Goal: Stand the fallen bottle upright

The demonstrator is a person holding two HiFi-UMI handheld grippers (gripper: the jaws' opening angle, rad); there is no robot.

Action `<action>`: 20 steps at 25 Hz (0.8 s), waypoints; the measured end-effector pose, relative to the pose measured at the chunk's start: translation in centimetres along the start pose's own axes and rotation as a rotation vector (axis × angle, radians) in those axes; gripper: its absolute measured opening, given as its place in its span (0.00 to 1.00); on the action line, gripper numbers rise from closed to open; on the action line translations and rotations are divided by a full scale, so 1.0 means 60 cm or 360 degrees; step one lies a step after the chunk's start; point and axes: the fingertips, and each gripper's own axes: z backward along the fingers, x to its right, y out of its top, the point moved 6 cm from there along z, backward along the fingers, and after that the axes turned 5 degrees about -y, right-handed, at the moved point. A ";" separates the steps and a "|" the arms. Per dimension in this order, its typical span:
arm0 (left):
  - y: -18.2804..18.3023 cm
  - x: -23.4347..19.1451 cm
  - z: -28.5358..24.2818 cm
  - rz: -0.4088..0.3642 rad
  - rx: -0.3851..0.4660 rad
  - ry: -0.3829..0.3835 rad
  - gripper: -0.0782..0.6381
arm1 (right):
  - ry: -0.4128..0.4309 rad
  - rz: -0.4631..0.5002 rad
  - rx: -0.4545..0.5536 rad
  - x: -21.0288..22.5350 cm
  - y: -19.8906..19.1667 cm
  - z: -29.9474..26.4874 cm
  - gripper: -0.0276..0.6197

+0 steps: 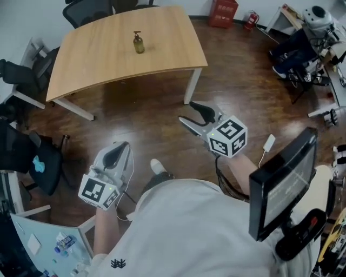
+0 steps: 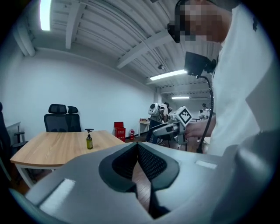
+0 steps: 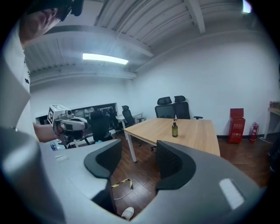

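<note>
A small olive-brown pump bottle [image 1: 139, 43] stands upright on the light wooden table [image 1: 102, 59], far from both grippers. The left gripper view shows the bottle [image 2: 89, 141] at middle left, and the right gripper view has the bottle [image 3: 174, 129] above its jaws. My left gripper [image 1: 118, 153] hangs low near the person's body, its jaws [image 2: 138, 146] meeting at the tips with nothing between them. My right gripper [image 1: 186, 112] is held over the dark floor short of the table leg. It [image 3: 139, 151] stands wide open and empty.
Black office chairs [image 1: 86, 11] stand behind and left of the table. A red crate [image 1: 223, 12] and a fire extinguisher [image 1: 250, 20] sit by the back wall. A monitor [image 1: 281, 184] on an arm is at my right. A yellow cable [image 3: 120, 183] lies on the floor.
</note>
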 end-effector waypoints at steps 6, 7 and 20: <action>-0.014 0.161 0.012 0.0049 0.0003 0.0021 0.11 | 0.0087 0.0027 0.0017 -0.054 -0.052 0.150 0.43; -0.023 0.190 0.025 0.0075 -0.0009 0.0006 0.11 | 0.0092 0.0027 0.0013 -0.073 -0.062 0.173 0.43; -0.036 0.330 0.059 0.0035 -0.0107 -0.0256 0.11 | -0.0050 0.0025 0.0092 -0.168 -0.097 0.323 0.43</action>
